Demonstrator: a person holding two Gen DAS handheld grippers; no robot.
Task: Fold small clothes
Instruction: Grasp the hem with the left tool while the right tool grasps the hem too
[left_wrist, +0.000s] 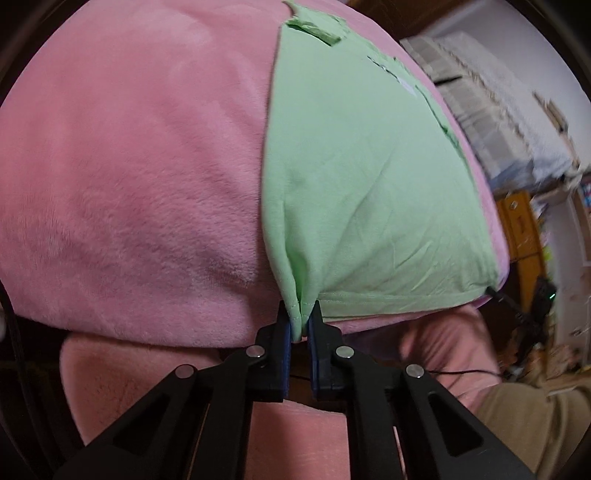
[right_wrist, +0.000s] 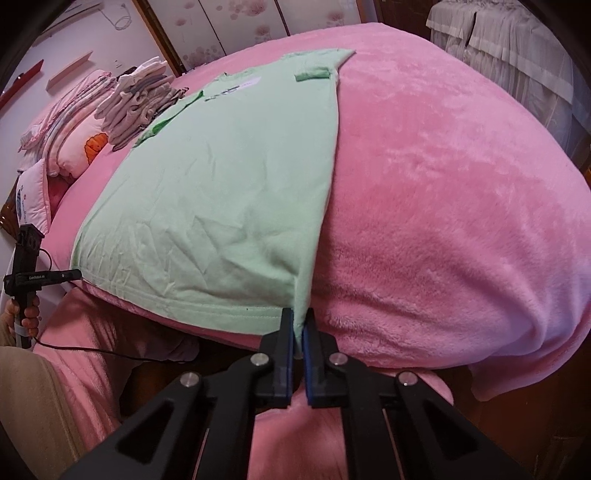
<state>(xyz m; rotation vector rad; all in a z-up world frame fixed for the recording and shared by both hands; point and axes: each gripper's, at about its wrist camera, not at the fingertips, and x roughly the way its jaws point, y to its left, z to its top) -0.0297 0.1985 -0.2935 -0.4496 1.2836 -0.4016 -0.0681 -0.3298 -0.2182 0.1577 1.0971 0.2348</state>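
Note:
A light green shirt (left_wrist: 369, 177) lies flat on a pink plush blanket (left_wrist: 129, 184), its sides folded inward and its hem toward me. My left gripper (left_wrist: 300, 314) is shut on the near left hem corner, with the cloth pinched between the blue pads. From the other side, the same green shirt (right_wrist: 221, 203) runs away over the pink blanket (right_wrist: 443, 203). My right gripper (right_wrist: 299, 317) is shut on the near right hem corner. The left gripper (right_wrist: 70, 274) also shows at the far left of the right wrist view, held by a hand (right_wrist: 27, 314).
A stack of folded small clothes (right_wrist: 136, 107) and pink pillows (right_wrist: 70, 144) lie on the bed at the far left. White draped fabric (right_wrist: 498, 48) hangs at the back right. A yellow wooden piece of furniture (left_wrist: 521, 229) and clutter stand beyond the bed. The blanket edge hangs just below both grippers.

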